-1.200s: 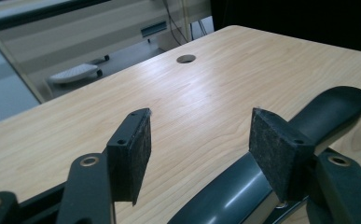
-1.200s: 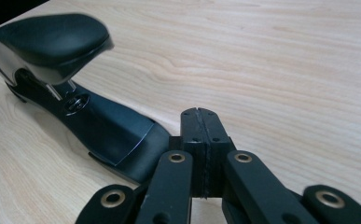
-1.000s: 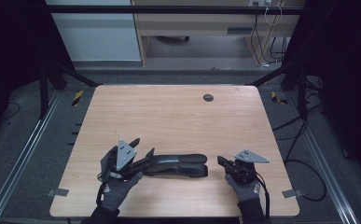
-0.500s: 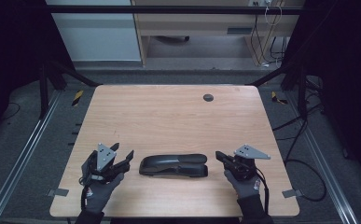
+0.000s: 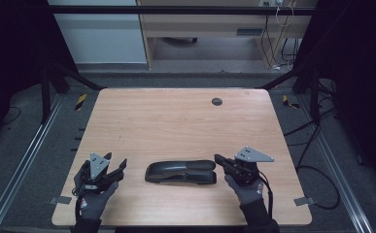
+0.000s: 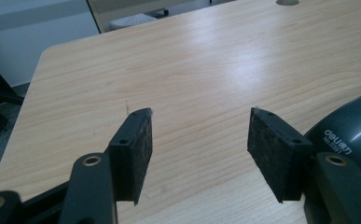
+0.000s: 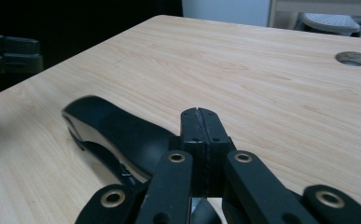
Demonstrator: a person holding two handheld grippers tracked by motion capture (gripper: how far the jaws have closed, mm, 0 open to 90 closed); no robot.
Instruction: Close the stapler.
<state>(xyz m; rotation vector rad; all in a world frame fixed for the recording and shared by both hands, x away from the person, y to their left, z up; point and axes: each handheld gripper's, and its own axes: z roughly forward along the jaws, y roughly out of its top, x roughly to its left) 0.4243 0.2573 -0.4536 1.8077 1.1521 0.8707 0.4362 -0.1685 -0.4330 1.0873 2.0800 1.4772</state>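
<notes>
A black stapler (image 5: 180,172) lies flat near the front edge of the wooden table (image 5: 176,121), long side across. My left gripper (image 5: 116,161) hovers a little to its left, open, with nothing between its pads (image 6: 200,116). The stapler's rounded end (image 6: 350,130) sits just outside the right-hand pad in the left gripper view. My right gripper (image 5: 218,158) is shut, its tip at the stapler's right end. In the right gripper view the closed jaws (image 7: 200,112) sit just above the stapler's body (image 7: 117,130), gripping nothing.
A round cable hole (image 5: 216,101) sits in the tabletop near the far edge. Metal frame rails run along both sides of the table. Cables lie on the floor at the right (image 5: 316,170). A cabinet and a desk stand beyond the table.
My left gripper has pulled away to the left from the stapler's left end and sunk toward the table. The stapler stays where it lay. My right gripper has risen slightly.
</notes>
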